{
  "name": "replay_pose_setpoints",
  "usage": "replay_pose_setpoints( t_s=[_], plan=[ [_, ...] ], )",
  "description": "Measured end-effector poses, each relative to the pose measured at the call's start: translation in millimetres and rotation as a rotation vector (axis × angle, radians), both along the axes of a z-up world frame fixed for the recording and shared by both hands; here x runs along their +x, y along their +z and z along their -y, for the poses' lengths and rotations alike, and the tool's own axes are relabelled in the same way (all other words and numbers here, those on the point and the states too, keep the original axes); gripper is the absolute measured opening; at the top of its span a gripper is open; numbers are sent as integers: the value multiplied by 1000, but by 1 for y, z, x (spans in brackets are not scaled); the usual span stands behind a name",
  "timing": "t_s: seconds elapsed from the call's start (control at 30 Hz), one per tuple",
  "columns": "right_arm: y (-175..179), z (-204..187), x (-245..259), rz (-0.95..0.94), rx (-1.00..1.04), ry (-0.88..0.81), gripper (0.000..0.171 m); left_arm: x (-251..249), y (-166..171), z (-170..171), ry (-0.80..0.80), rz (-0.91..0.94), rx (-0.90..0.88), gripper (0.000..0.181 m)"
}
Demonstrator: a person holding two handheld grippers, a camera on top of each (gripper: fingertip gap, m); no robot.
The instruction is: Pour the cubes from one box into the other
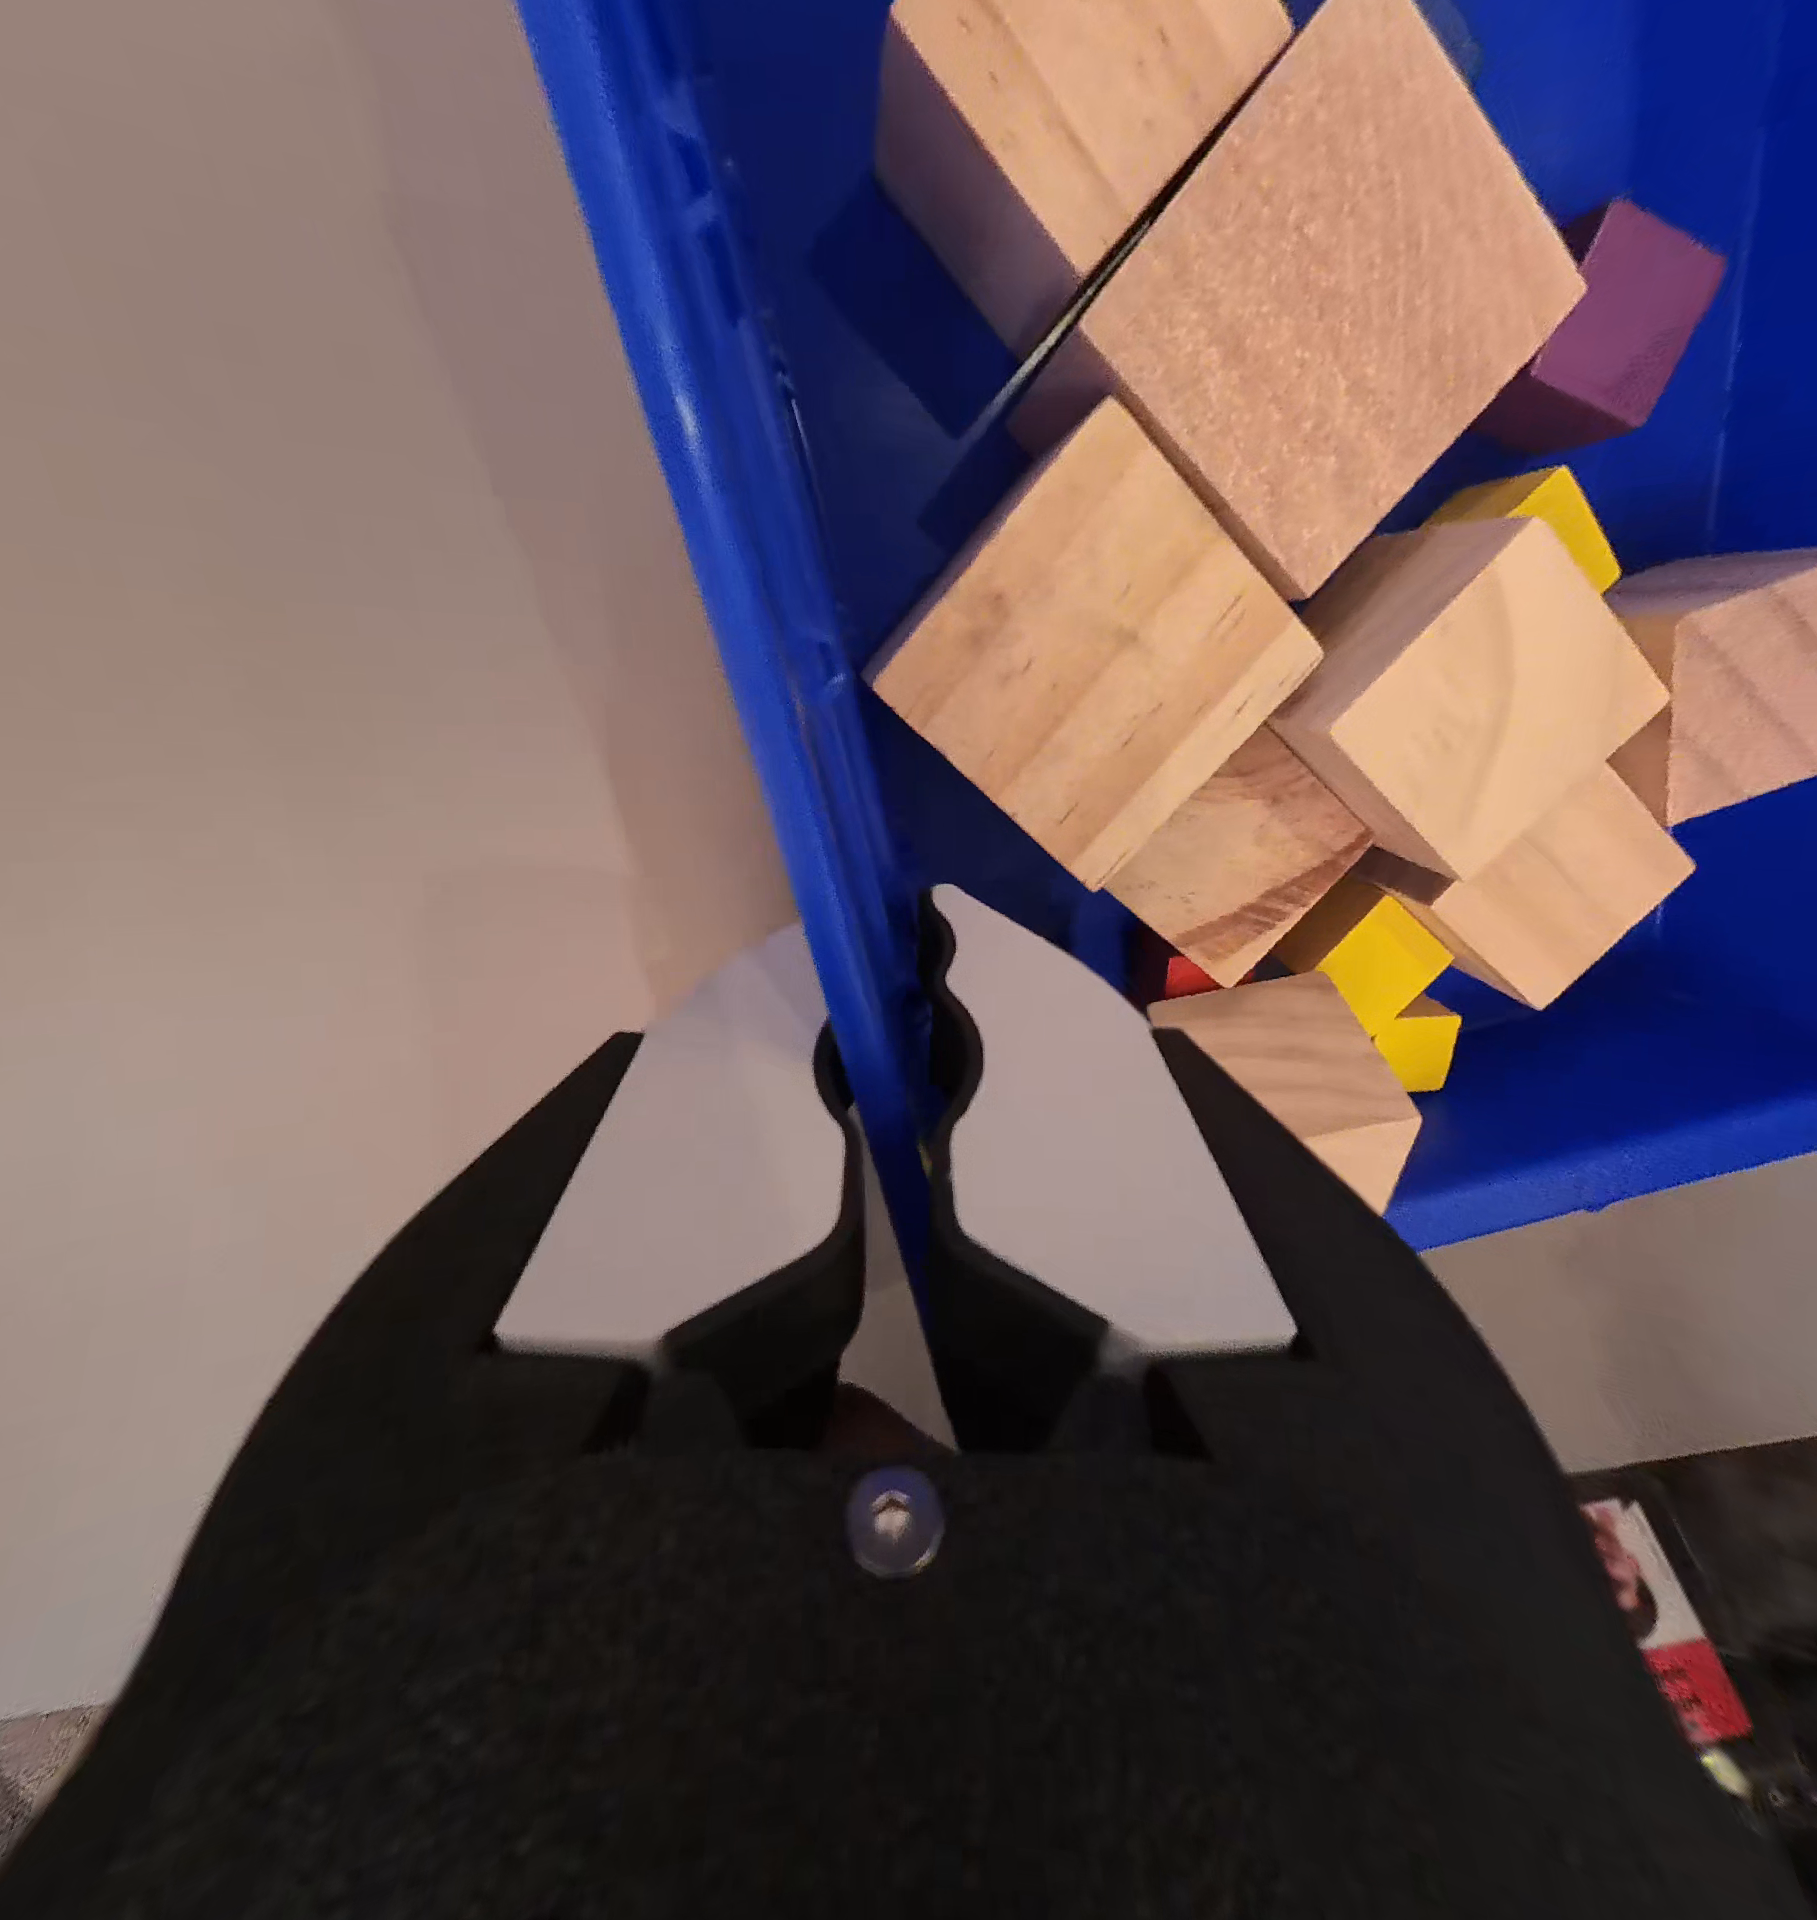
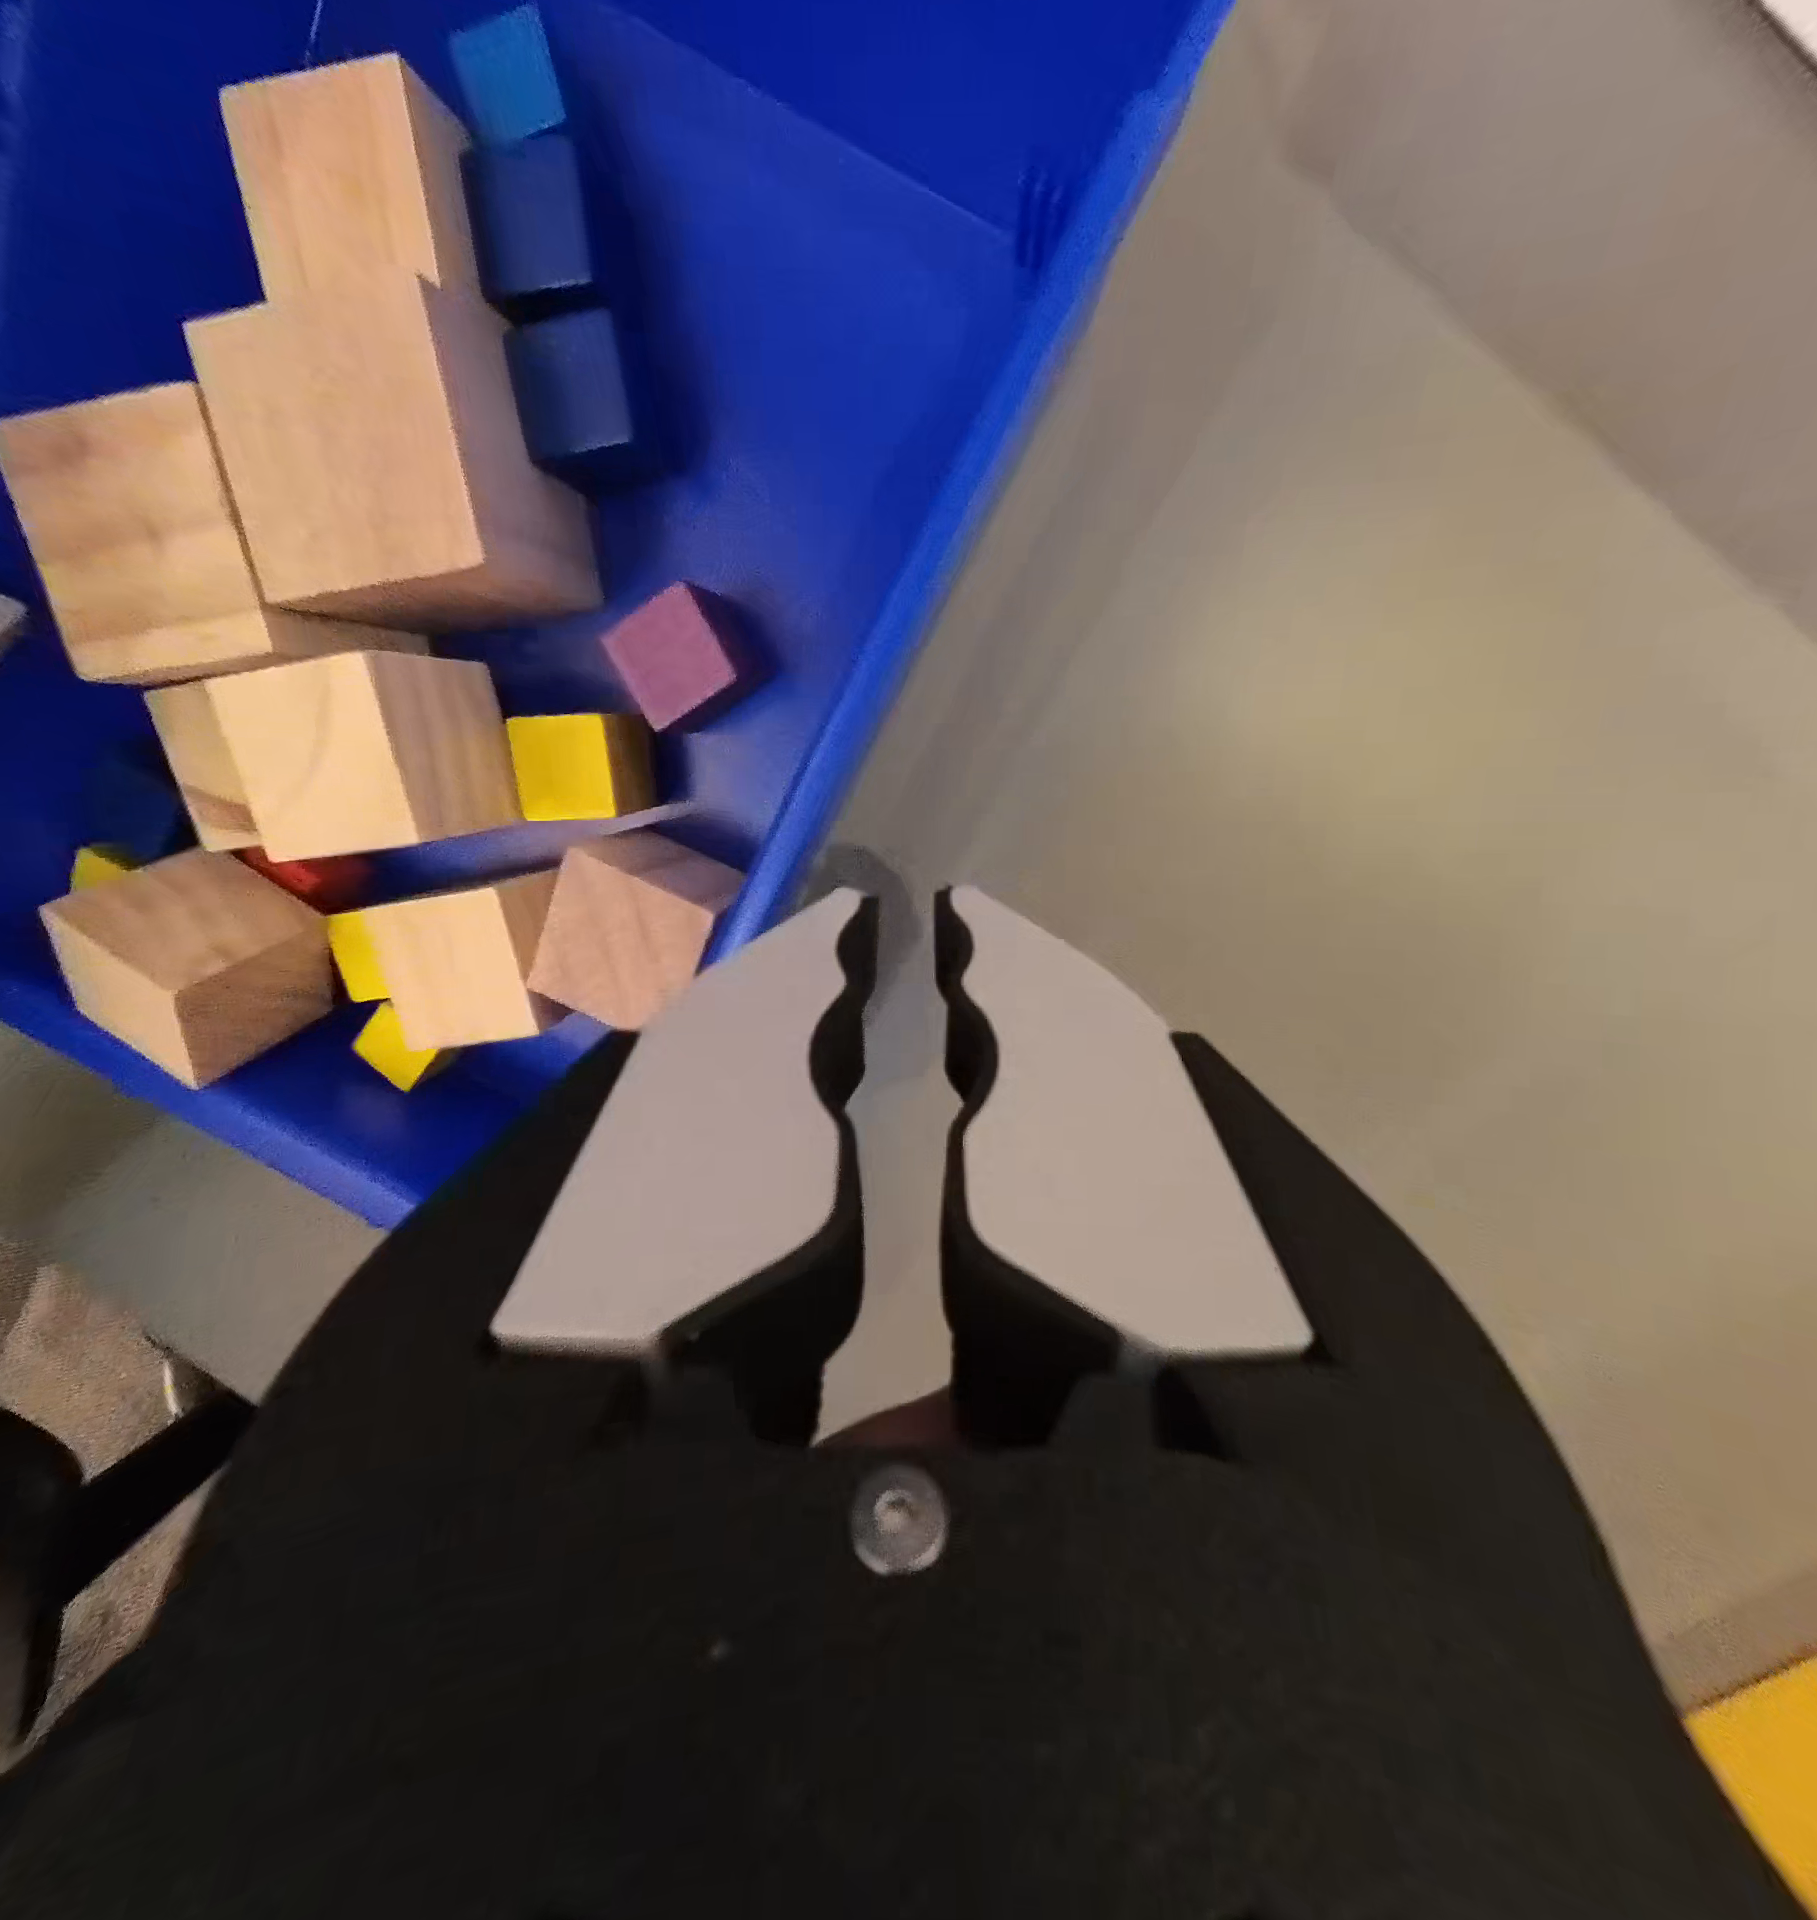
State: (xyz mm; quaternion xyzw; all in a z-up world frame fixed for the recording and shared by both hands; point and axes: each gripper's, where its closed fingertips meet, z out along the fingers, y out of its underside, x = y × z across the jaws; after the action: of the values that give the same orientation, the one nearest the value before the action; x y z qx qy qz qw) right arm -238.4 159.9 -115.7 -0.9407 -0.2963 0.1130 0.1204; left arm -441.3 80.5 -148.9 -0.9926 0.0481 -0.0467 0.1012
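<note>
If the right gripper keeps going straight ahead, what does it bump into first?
Probably nothing soon: the right gripper points past the blue box's rim, out over the bare pale surface. Depth is hard to judge.

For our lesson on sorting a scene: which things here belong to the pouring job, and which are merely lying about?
Belong to the job:
- blue box
- wooden cubes
- small coloured cubes
- left gripper, fingers clamped on the box wall
- right gripper

Lying about:
- red-and-white card
- yellow patch

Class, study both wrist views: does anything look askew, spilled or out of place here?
Nothing has spilled. The cubes all sit inside the blue box, piled unevenly toward one wall. The odd part is the grip: the left gripper clamps the box's rim, while the right gripper sits just outside the rim, holding nothing.
</note>
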Motion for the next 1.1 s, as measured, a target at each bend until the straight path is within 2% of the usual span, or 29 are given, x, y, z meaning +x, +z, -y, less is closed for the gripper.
replay_pose_setpoints(
  t_s=[0.07,0.13,0.2,0.27,0.33,0.37,0.4,0.47,0.6,0.8,0.97,1.1],
  plan=[
    [18,-12,1,1,72,-2,23,1,0,-1,-2,-5,20,6],
    [31,-17,-2,-79,79,-29,30,5,0,-2,6,22,36,6],
    [23,-19,0,-85,18,-86,39,12,0,-1,2,47,36,7],
    [7,-25,1,-52,-2,-127,39,22,0,-1,-21,50,33,7],
    [-16,-23,1,-2,-51,-148,32,34,0,-2,-44,49,38,7],
    [-32,-19,10,87,-74,-135,10,39,0,-3,-50,52,40,7],
    [-42,-18,18,153,-66,-146,12,44,0,-4,-54,56,38,7],
    [-39,-23,23,140,-52,-183,8,52,0,-6,-55,65,33,7],
    [-16,-31,56,129,-5,-228,7,84,11,-18,-74,127,72,7],
    [47,-37,164,139,56,-334,7,182,63,-45,-198,132,138,7],
    [104,-39,292,95,117,-488,6,302,115,-72,-329,149,206,7],
    [136,-43,397,43,219,-613,6,401,147,-97,-436,103,283,7]
  ],
)
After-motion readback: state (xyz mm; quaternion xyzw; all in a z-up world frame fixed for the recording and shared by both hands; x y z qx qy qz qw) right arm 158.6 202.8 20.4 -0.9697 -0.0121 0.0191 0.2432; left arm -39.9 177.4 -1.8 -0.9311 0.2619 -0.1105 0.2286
